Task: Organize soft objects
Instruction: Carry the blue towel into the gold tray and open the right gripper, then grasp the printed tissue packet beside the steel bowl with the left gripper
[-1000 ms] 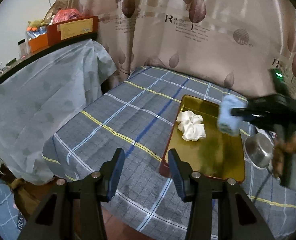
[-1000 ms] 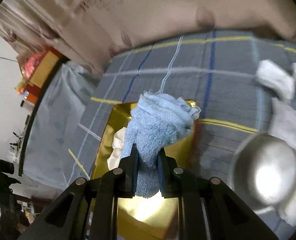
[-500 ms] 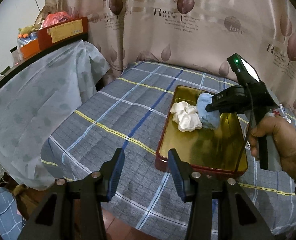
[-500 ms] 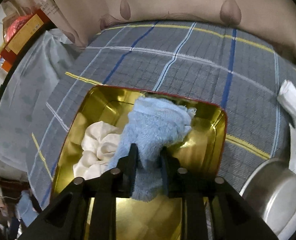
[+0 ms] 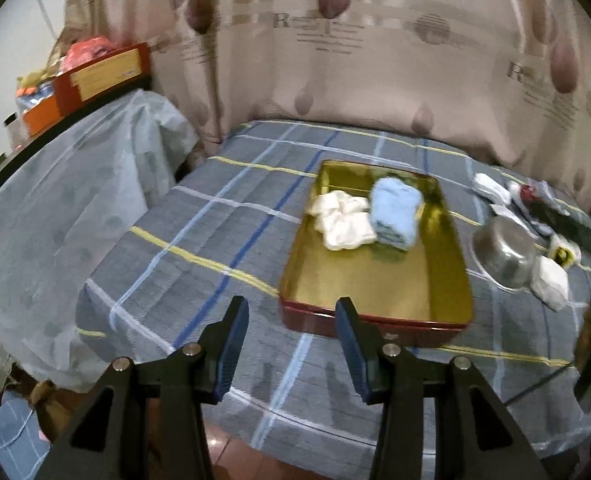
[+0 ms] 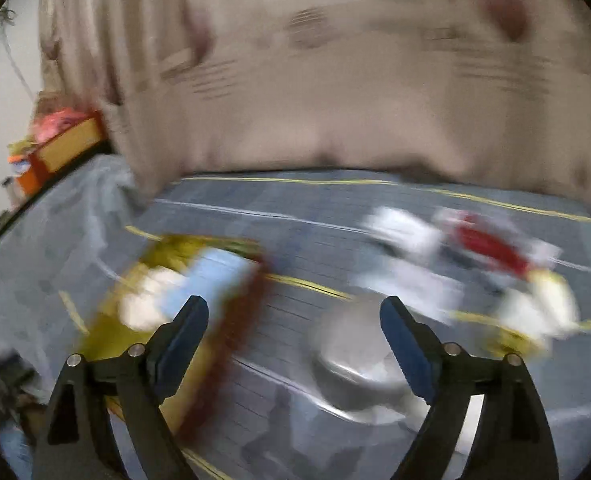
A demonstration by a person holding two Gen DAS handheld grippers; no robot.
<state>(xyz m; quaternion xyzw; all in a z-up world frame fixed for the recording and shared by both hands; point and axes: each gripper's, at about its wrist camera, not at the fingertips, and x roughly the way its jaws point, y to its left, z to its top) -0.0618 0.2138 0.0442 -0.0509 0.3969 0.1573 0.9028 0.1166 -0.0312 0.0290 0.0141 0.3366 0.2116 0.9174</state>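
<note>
A gold tray with a red rim [image 5: 447, 280] lies on the plaid bed. In it a light blue towel [image 5: 395, 212] rests against a white cloth [image 5: 343, 220]. My left gripper [image 5: 291, 340] is open and empty, low before the tray's near edge. My right gripper [image 6: 295, 336] is open wide and empty; its view is blurred, showing the tray [image 6: 239, 320] and blue towel [image 6: 215, 280] at left. White cloths [image 5: 491, 190] and a folded white piece [image 5: 549, 280] lie on the bed at right.
A steel bowl [image 5: 503, 252] sits right of the tray, also under the right gripper [image 6: 355, 360]. Red and white items [image 6: 487, 244] lie beyond it. A covered table with boxes [image 5: 103, 72] stands left; a curtain hangs behind.
The right gripper has let go of the blue towel in the tray, opened, and swung away to the right. The left gripper stayed open near the tray's front.
</note>
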